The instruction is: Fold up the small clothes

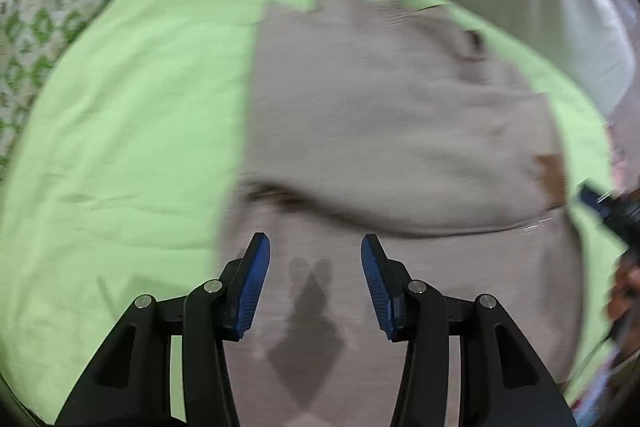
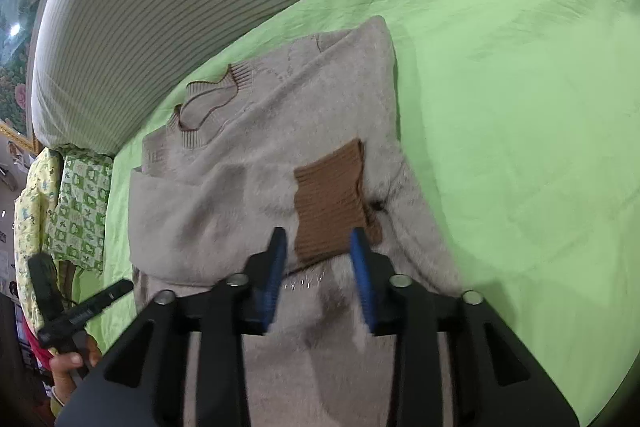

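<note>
Left gripper (image 1: 315,259): jaws apart, nothing between the blue pads, poised over the lower body of the sweater (image 1: 384,115); its shadow falls on the knit just ahead. This view is blurred.

Right gripper (image 2: 318,251): jaws apart, pads straddling the near end of the brown ribbed cuff (image 2: 330,203) without visibly pressing it. Released, as far as the view shows.

The left tool is also seen at the lower left of the right wrist view, gripped by a hand (image 2: 70,367).

Sweater: beige, fuzzy knit, child-sized, lying on the light green bedsheet (image 2: 520,87). 1 sleeve is folded across the chest, cuff on top. The neckline (image 2: 208,103), trimmed in brown rib, lies at the far end, towards the striped cushion (image 2: 160,7). The hem end lies under both grippers.

Handling, judged: light, soft, limp; it will drape and sag, not hold shape. The fuzzy surface should grip the pads well and cling to itself, so layers may drag along. Best holds look like the ribbed edges (cuff, hem, neckline) or a doubled fold edge, pinching every layer meant to travel.

A green patterned cloth (image 2: 82,203) lies beyond the sheet's edge.
</note>
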`<state>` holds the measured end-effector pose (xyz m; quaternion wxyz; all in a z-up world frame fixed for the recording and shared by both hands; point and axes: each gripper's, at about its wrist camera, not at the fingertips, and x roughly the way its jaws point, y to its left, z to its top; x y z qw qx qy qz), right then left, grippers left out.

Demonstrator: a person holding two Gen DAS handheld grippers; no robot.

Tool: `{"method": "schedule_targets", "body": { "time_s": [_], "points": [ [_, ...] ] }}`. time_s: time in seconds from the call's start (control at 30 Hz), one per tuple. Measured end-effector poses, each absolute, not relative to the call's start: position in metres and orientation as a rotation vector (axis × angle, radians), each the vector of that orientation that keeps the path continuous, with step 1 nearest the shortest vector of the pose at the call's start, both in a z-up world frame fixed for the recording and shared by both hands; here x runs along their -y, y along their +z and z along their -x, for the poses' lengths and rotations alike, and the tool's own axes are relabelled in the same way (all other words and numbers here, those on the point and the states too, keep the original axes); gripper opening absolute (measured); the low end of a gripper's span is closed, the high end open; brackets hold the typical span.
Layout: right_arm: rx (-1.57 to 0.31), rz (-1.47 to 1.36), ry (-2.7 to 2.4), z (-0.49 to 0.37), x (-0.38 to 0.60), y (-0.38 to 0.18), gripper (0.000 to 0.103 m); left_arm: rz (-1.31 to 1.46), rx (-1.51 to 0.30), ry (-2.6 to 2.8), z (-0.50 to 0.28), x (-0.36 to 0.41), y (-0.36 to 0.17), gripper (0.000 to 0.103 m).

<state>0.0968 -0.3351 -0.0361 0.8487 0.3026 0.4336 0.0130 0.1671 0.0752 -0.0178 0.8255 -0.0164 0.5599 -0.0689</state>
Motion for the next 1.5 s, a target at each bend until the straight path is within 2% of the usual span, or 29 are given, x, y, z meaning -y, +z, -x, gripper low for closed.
{"method": "schedule_targets", "body": {
  "time_s": [0.2, 0.37, 0.4, 0.43, 0.47, 0.57, 0.73, 0.8, 0.87, 1.03, 1.2, 1.5],
  "points": [
    [-0.94, -0.539, 0.018, -0.133, 0.34, -0.041, 0.04, -0.194, -1.206, -0.059, -0.183, -0.07, -0.049, 0.049],
    [-1.039, -0.429, 0.028, -0.158, 0.331, -0.065, 0.042, -0.181, -1.139, 0.048, -0.198, -0.063, -0.056, 0.053],
    [-1.042, -0.391, 0.03, -0.159, 0.326, -0.064, 0.038, -0.147, -1.124, 0.087, -0.202, -0.065, -0.055, 0.054],
    [-1.04, -0.358, 0.03, -0.16, 0.32, -0.06, 0.009, -0.116, -1.12, 0.121, -0.204, -0.067, -0.055, 0.054],
    [-1.035, -0.373, 0.043, -0.16, 0.318, -0.056, 0.007, -0.057, -1.12, 0.16, -0.207, -0.072, -0.057, 0.055],
    [-0.921, -0.387, 0.099, -0.161, 0.306, -0.01, 0.007, 0.051, -1.104, 0.235, -0.212, -0.077, -0.057, 0.055],
    [-0.574, -0.438, 0.223, -0.14, 0.306, 0.121, 0.007, 0.26, -1.069, 0.332, -0.195, -0.103, -0.049, 0.055],
    [-0.527, -0.406, 0.209, -0.133, 0.314, 0.139, 0.007, 0.327, -1.045, 0.351, -0.177, -0.117, -0.044, 0.055],
    [-0.585, -0.391, 0.161, -0.139, 0.325, 0.117, 0.007, 0.334, -1.033, 0.37, -0.17, -0.118, -0.043, 0.055],
    [-0.837, -0.413, 0.023, -0.152, 0.355, 0.007, 0.007, 0.373, -1.047, 0.383, -0.166, -0.122, -0.05, 0.055],
    [-0.943, -0.401, -0.045, -0.137, 0.361, -0.052, 0.007, 0.375, -1.057, 0.368, -0.166, -0.126, -0.052, 0.056],
    [-0.955, -0.315, -0.061, -0.135, 0.356, -0.051, 0.007, 0.38, -1.07, 0.352, -0.168, -0.145, -0.058, 0.059]
  ]
}}
